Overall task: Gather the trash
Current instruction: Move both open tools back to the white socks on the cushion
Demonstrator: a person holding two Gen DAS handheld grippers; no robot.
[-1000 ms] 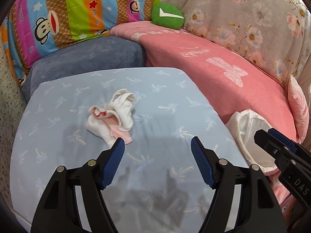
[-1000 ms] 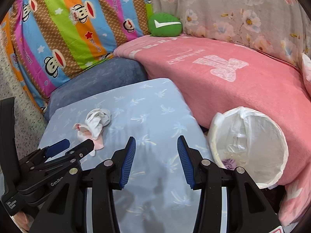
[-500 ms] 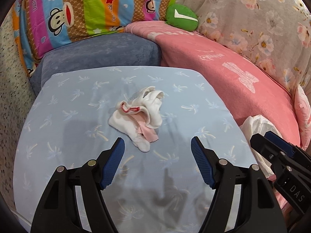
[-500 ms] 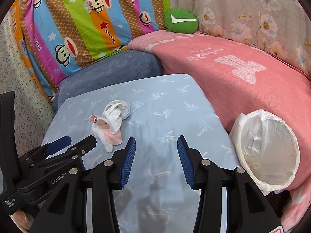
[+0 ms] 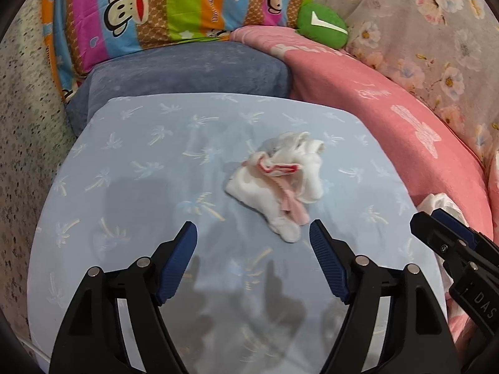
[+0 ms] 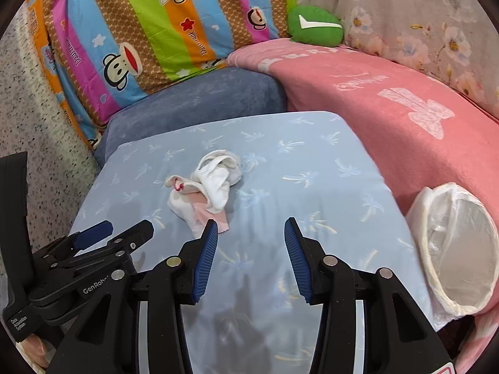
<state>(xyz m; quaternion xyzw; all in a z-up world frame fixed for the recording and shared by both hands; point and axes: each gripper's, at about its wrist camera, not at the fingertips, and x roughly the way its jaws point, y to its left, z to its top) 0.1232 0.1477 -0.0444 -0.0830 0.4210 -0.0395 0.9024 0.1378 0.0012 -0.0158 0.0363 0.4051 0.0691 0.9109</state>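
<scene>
A crumpled white and pink bundle of cloth or tissue [image 5: 274, 184] lies on the light blue palm-print cushion [image 5: 140, 171]. My left gripper [image 5: 251, 229] hovers just short of it. Its jaws are opening, and only the bundle's near tip lies level with the fingertips, untouched. In the right wrist view the bundle [image 6: 209, 187] sits ahead and left of my right gripper [image 6: 251, 226], which is open and empty. A white bag-lined bin [image 6: 452, 249] lies on its side at the cushion's right edge; the right gripper [image 5: 436, 227] mostly hides this bin [image 5: 436, 201] in the left wrist view.
Behind the blue cushion sit a dark blue cushion [image 5: 187, 71], a striped monkey-print pillow [image 5: 156, 6] and a green plush [image 5: 321, 25]. A pink blanket [image 6: 389, 99] and floral cloth [image 5: 421, 31] fill the right. Speckled floor [image 6: 40, 155] lies left. The left gripper [image 6: 109, 233] shows low left.
Both grippers have moved forward and down toward the bundle, which now sits larger and closer to the fingertips. The left jaws stand slightly wider. The bundle itself has not moved.
</scene>
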